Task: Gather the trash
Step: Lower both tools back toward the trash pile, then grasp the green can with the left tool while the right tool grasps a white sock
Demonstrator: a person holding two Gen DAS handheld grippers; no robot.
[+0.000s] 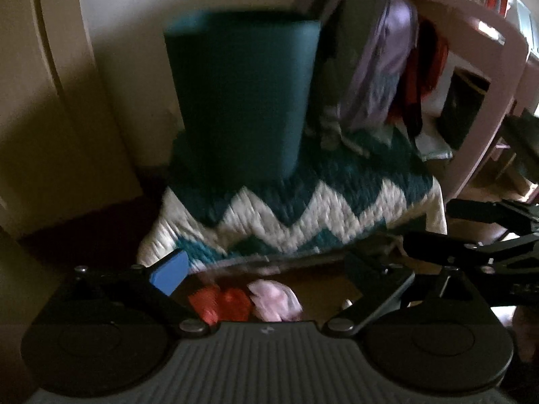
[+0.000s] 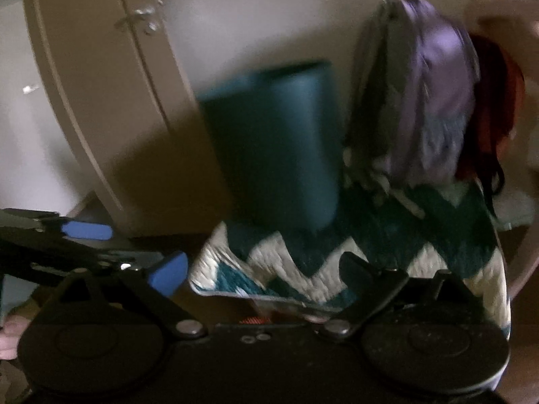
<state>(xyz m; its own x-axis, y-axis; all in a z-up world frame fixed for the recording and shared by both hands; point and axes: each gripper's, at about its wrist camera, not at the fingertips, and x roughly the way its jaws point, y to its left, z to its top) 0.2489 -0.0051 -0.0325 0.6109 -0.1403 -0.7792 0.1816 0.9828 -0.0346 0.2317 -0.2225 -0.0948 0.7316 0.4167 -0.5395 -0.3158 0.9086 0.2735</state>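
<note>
— Where's the trash right now?

— Low and near in my left wrist view: a crumpled red piece [image 1: 220, 303] and a crumpled pale pink piece [image 1: 274, 299], touching side by side on the dark floor, just in front of my left gripper [image 1: 269, 276]. Its fingers are spread wide apart, nothing between them, one blue pad [image 1: 169, 275] showing on the left.

— And the bin?

— The teal bin [image 1: 241, 97] stands upright farther off, on a teal-and-white zigzag rug [image 1: 303, 208] against the pale wall [image 1: 134, 33]. The picture is blurred, so I can't see inside it.

— Your other tool?

— My right gripper [image 2: 269, 272] is spread apart too, holding nothing. It comes in from the right edge of the left wrist view, and in the right wrist view my left gripper's blue pad [image 2: 87, 230] pokes in from the left. Under the right gripper there's a sliver of something red [image 2: 254, 320]; I can't tell which piece.

— What surrounds the bin?

— Just right of it, a grey and purple backpack [image 1: 377, 64] stands on the rug, something red [image 1: 427, 67] behind it. Farther right, a pale pink chair frame [image 1: 498, 77]. To the left, a beige cupboard door [image 2: 101, 84].
</note>
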